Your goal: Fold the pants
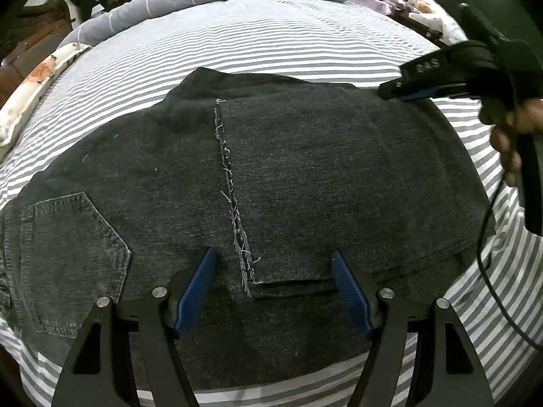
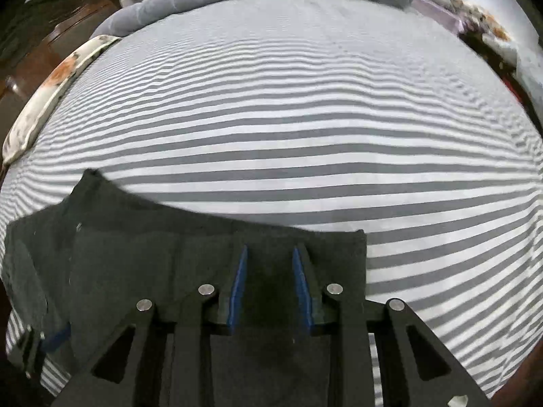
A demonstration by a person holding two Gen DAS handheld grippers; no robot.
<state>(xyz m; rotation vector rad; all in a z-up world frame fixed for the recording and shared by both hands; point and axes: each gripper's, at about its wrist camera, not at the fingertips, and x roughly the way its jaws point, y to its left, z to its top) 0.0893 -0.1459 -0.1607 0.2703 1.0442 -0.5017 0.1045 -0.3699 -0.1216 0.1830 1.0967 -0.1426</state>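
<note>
Dark denim pants (image 1: 305, 176) lay folded flat on the striped bedsheet (image 1: 254, 40), back pocket (image 1: 71, 264) at 8 o'clock in left-wrist view, frayed hem (image 1: 234, 203) running 12 to 6 thru centre. Left gripper (image 1: 273, 291) sat at 6 w/ jaws wide apart, cloth under them, nothing pinched. Right gripper (image 2: 269, 288), at 2 o'clock in that view, had jaws narrowed over the pants' far edge; can't tell if gripping.
</note>
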